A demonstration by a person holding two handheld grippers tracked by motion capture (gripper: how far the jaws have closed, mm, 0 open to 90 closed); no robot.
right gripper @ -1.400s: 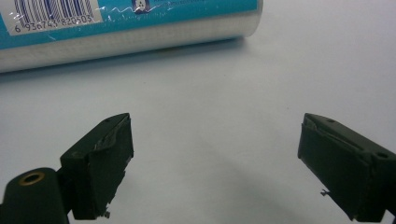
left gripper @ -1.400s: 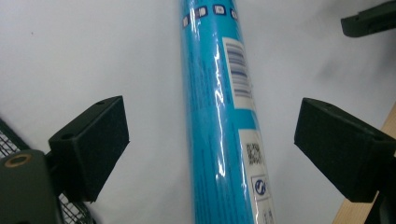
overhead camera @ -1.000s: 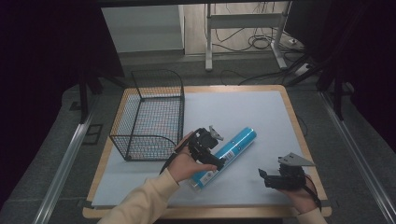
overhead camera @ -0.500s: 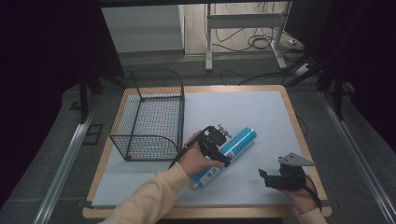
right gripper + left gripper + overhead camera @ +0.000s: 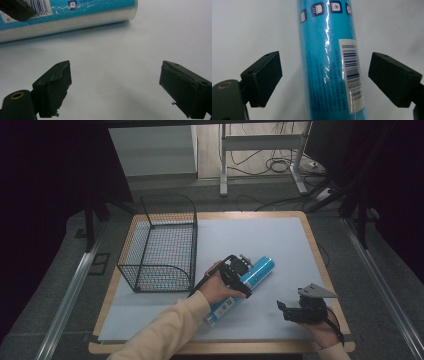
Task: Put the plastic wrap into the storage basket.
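Near the middle of the surface (image 5: 280, 240), on its pale blue-grey sheet, lay a blue roll (image 5: 252, 276) wrapped in clear film, its length running diagonally from the front toward the back right. Your left tongs (image 5: 239, 281) sat over that roll about halfway along it. From the left gripper view you could see the roll (image 5: 329, 60) running straight up between the two black jaws, a white barcode label on its right side and a row of small icons near the top. Both jaws stood apart from the roll, with pale sheet showing on each side, so those tongs were released and not yet grasping anything. Your left hand (image 5: 216, 289) held the tool from behind, with a light yellow sleeve (image 5: 160, 332) coming in from the bottom edge.

Your right tongs (image 5: 283, 309) rested near the front right of the surface, well apart from the roll and pointing roughly toward it. Their jaws were spread wide as well, released, with nothing between them but bare sheet. Along the top of the right gripper view lay the roll's silvery lower side (image 5: 75, 18), and a dark jaw of the other tool crossed the top left corner.

A black wire basket (image 5: 162, 242) stood at the back left of the surface, beside the roll but not touching it.
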